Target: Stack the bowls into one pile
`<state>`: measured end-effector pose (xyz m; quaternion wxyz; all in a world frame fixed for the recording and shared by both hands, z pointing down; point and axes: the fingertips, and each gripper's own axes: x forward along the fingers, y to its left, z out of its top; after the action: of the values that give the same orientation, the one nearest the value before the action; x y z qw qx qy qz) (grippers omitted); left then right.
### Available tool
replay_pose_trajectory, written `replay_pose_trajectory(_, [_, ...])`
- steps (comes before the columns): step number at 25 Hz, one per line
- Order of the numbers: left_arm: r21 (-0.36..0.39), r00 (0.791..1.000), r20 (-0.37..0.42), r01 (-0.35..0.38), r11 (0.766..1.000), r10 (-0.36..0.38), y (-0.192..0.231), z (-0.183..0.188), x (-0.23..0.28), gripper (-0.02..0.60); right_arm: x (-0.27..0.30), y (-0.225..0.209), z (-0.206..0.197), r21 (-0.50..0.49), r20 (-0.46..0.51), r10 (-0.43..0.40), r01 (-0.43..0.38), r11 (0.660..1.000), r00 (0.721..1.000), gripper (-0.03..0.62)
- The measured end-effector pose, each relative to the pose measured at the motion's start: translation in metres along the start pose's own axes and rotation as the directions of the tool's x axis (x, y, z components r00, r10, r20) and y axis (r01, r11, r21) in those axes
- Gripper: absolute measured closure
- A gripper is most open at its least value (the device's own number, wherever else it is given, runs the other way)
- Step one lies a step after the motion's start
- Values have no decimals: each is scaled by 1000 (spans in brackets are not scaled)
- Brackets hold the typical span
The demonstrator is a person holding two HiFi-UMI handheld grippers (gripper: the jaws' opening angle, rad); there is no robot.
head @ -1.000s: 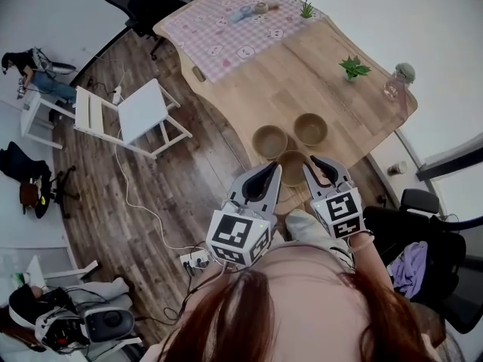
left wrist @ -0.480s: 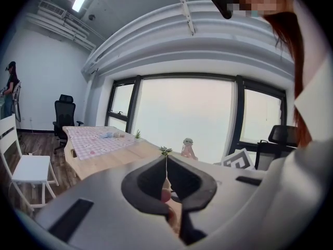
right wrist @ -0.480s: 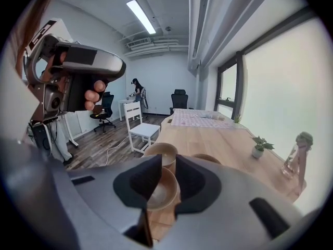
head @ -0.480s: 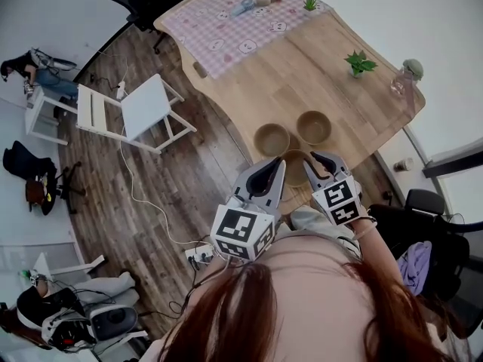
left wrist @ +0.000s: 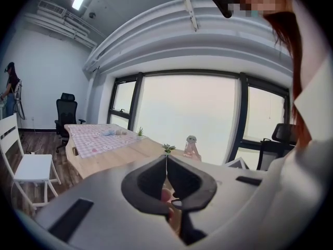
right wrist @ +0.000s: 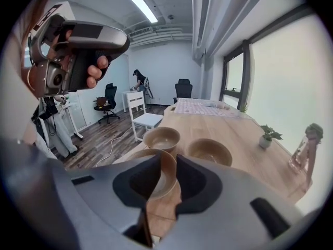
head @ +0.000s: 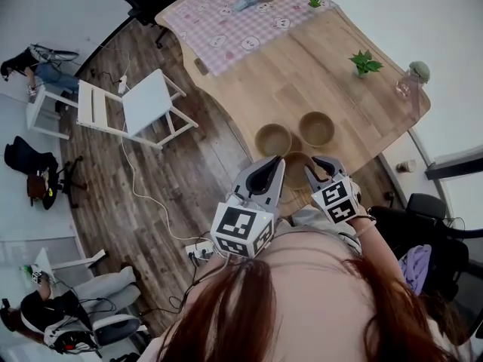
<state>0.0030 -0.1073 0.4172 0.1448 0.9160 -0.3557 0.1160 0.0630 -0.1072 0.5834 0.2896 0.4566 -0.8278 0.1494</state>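
Two tongs hang over the desk's [right wrist: 244,139] near edge. The right tongs [right wrist: 167,159] are released, their jaws having just been opening, with the near bowl's [right wrist: 165,178] rim in the gap but not pressed. The left tongs [left wrist: 166,159] are clenched on nothing. Farther off sit the left bowl [right wrist: 162,138] and the right bowl [right wrist: 209,151], apart. A shallow pinch on that thin rim could tip the near bowl off the edge.
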Motion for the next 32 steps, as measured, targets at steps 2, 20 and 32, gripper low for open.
replay_pose_trajectory(2, [-4, 1000, 0, -8, 1000, 8, 3, 0, 2, 571, 6, -3, -7, 5, -17, -1, 1, 1000, 1000, 514])
replay_pose_trajectory(20, [-49, 998, -3, -60, 997, 60, 28, -3, 19, 571, 44, -14, -40, 104, -134, 62, -48, 993, 989, 513])
replay_pose_trajectory(32, [-90, 995, -3, -98, 991, 98, 37, -8, 19, 571, 58, -16, -45, 105, -149, 73, -58, 993, 986, 549])
